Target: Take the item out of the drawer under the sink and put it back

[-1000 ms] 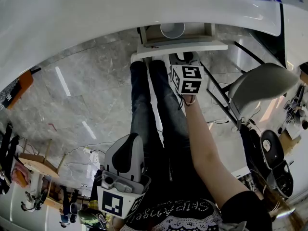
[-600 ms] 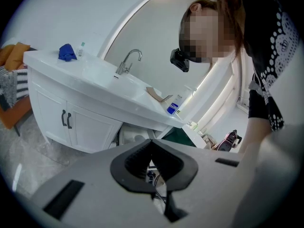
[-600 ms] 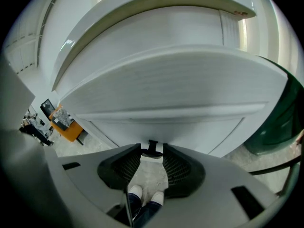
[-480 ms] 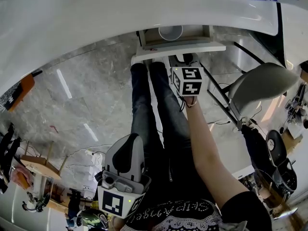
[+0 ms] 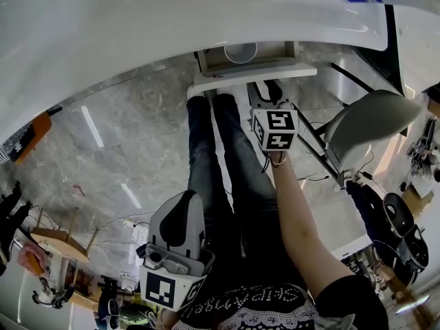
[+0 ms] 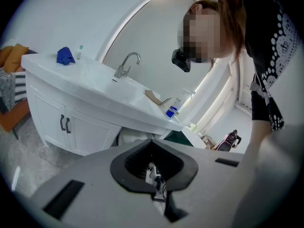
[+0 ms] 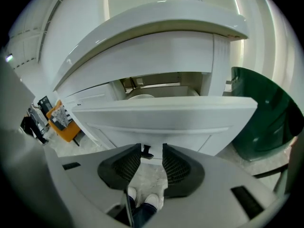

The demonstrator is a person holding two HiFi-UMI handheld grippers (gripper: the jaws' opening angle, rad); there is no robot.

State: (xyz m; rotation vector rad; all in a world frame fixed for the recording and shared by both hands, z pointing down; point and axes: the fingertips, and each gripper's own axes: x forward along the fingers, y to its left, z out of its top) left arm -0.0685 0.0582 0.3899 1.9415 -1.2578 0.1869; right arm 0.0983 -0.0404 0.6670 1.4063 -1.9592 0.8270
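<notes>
I held right gripper bottom centre, jaws narrowly apart, drawer knob between them, unclamped, for moving drawer. Bowl sat inside, upper centre. Left gripper closed, empty, idle.

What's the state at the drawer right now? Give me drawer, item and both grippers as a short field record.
drawer: open under the sink, front panel pulled out
item: white round container inside the drawer, not held
handle: small, dark, low on the drawer front
right gripper: at the drawer front, jaws apart on either side of the handle, not clamped
left gripper: low by the person's waist, away from the drawer, jaws together, empty
</notes>
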